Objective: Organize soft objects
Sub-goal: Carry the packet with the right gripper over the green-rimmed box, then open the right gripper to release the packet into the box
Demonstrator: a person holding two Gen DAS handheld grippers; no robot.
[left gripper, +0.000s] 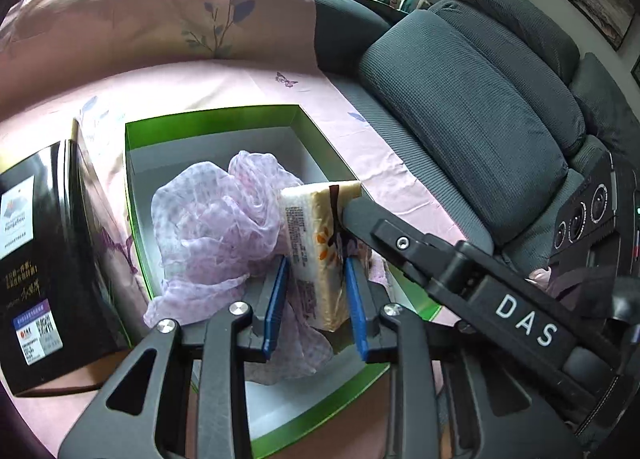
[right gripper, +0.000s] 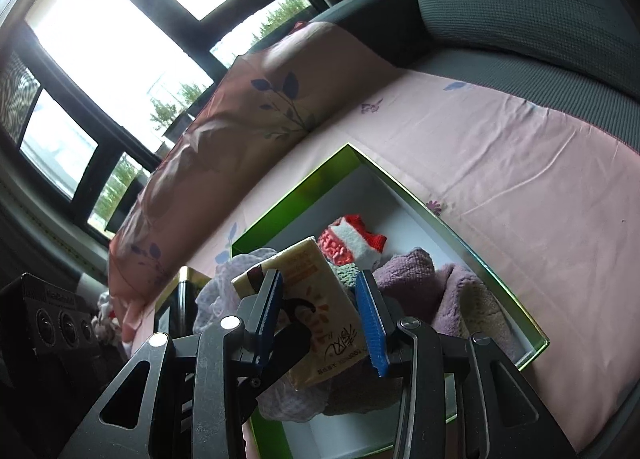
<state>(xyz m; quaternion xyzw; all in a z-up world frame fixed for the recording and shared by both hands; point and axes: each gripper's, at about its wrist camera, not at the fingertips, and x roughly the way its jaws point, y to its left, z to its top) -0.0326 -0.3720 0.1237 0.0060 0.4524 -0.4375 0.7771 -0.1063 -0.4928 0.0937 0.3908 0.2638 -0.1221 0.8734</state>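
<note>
A cream soft tissue pack hangs over an open green-rimmed box. My left gripper is shut on its lower part, with both blue pads pressed on its sides. A finger of my right gripper reaches in from the right and grips the pack's upper end. In the right wrist view my right gripper is shut on the pack, and a black finger of the left gripper shows under it. In the box lie a lilac scarf, a red and white sock and purple towels.
The box stands on a pink sheet spread over a grey sofa. A pink leaf-print pillow lies behind it. A tall black carton stands close to the box's left side. A black device with round dials sits at the right.
</note>
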